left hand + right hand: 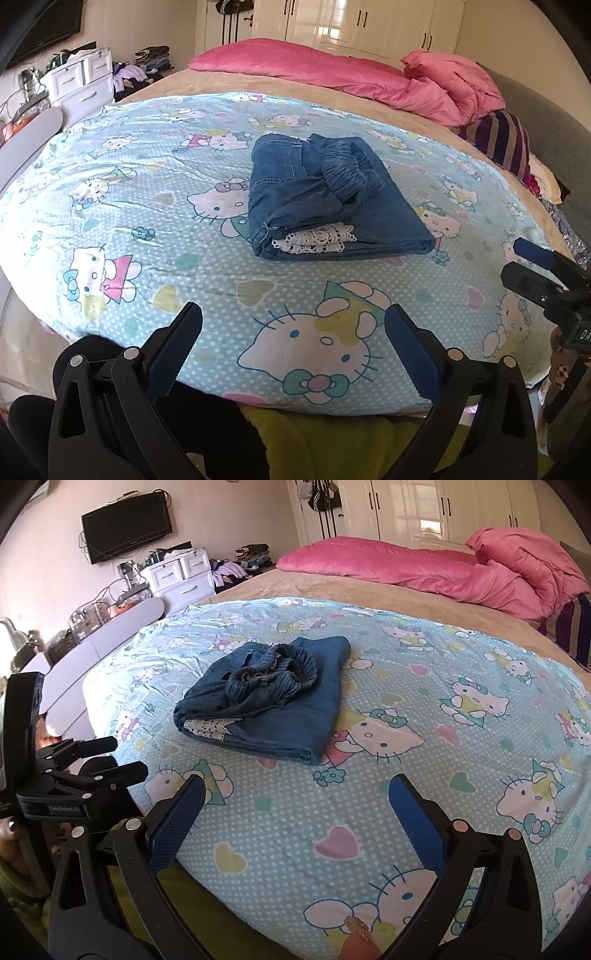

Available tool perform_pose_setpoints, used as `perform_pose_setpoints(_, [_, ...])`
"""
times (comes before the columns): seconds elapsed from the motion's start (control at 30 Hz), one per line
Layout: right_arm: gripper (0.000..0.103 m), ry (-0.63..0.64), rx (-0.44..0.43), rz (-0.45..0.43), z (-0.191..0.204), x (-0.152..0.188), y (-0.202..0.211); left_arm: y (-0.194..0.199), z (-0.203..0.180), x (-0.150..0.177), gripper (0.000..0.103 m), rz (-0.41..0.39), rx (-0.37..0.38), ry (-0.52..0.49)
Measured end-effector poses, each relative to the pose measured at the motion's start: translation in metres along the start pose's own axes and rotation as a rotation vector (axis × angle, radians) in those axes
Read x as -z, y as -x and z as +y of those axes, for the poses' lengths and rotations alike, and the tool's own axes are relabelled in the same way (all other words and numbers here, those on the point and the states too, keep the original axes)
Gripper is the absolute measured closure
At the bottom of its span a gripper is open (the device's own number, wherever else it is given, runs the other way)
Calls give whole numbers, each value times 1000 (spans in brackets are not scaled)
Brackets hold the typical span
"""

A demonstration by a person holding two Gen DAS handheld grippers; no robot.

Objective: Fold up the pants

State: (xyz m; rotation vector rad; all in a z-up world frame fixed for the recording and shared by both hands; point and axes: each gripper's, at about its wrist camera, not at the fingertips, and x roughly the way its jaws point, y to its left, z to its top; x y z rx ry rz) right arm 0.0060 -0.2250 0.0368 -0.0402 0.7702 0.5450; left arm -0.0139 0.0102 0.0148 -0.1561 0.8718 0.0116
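Note:
The blue denim pants (332,199) lie folded into a compact bundle on the Hello Kitty sheet (147,221), elastic waistband on top and white lace trim at the near edge. They also show in the right wrist view (273,709). My left gripper (293,317) is open and empty, held over the near edge of the bed, well short of the pants. My right gripper (297,788) is open and empty, also near the bed's front edge; it shows at the right edge of the left wrist view (543,266). The left gripper shows at the left of the right wrist view (110,757).
A pink duvet (332,74) and pink pillow (454,81) lie at the far end of the bed. A striped cushion (502,140) sits at the right. White drawers (181,576), a wall TV (127,526) and wardrobes (443,506) stand beyond. A green blanket (314,443) lies below the bed's edge.

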Motion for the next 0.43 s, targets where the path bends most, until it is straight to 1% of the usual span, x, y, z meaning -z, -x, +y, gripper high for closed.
perform_pose_setpoints(0.1, [9,-12,10,8,-4,0,-5,2,5,-2,4,-23,53,22])
perform_pose_setpoints(0.13, [9,-18,15,12,-6,0,-7,1,7,-3,4,-24,51,27])
perform_pose_setpoints(0.27, [9,-41,48,20,-18,-2,-16,-12,24,-8,4,12,6,58])
perform_pose_setpoints(0.33, [9,-61,76,21,-32,-4,-19,-23,43,-16,4,40,-20,91])
perform_pose_setpoints(0.4, [9,-95,139,28,-56,-6,-22,-33,67,-27,4,50,-62,128])
perform_pose_setpoints(0.43, [9,-125,157,29,-72,-8,-22,-41,88,-39,4,52,-114,149])
